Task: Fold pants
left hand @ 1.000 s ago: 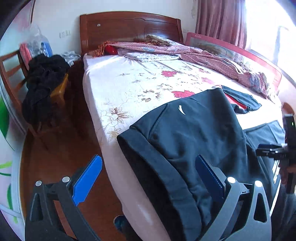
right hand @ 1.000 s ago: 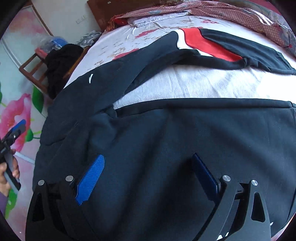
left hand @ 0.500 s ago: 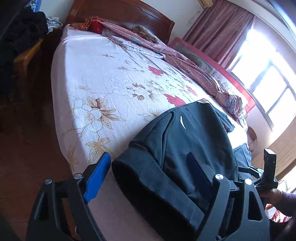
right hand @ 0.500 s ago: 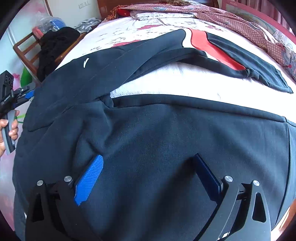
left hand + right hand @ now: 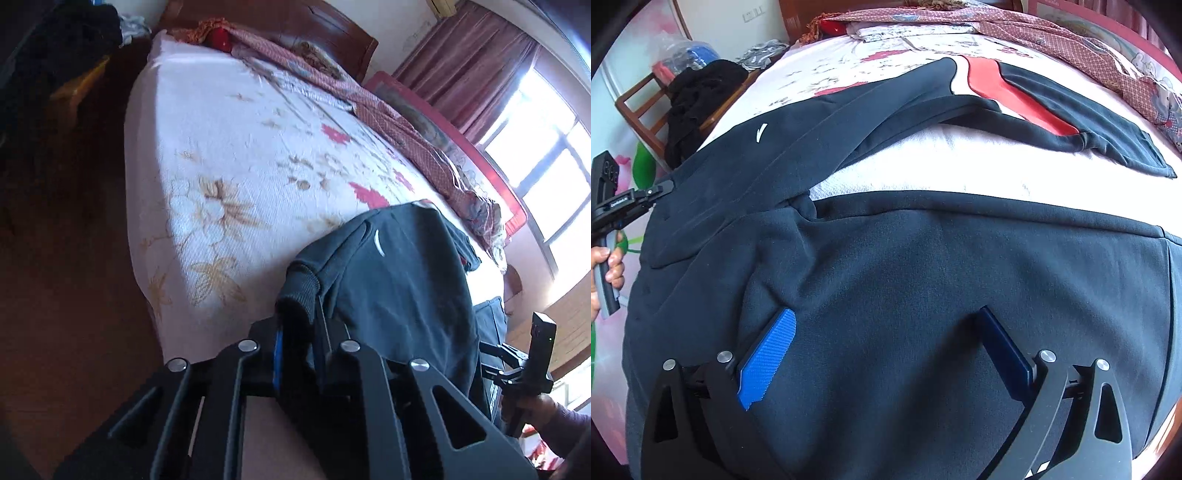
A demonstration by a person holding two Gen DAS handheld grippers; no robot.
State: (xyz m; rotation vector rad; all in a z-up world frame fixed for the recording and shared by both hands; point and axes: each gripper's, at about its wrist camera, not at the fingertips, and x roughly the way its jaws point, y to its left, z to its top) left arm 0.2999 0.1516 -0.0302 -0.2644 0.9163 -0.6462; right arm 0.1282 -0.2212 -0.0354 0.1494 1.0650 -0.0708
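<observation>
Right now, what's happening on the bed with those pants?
A person is folding dark pants spread on the floral bed. The left gripper has just closed and pinches the ribbed waistband at the bed's edge. The right gripper hangs open over the pants, gripping nothing. No fold is made yet.

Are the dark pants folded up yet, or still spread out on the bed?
Spread out. The pants lie flat on the bed, legs apart, with no fold made yet.
</observation>
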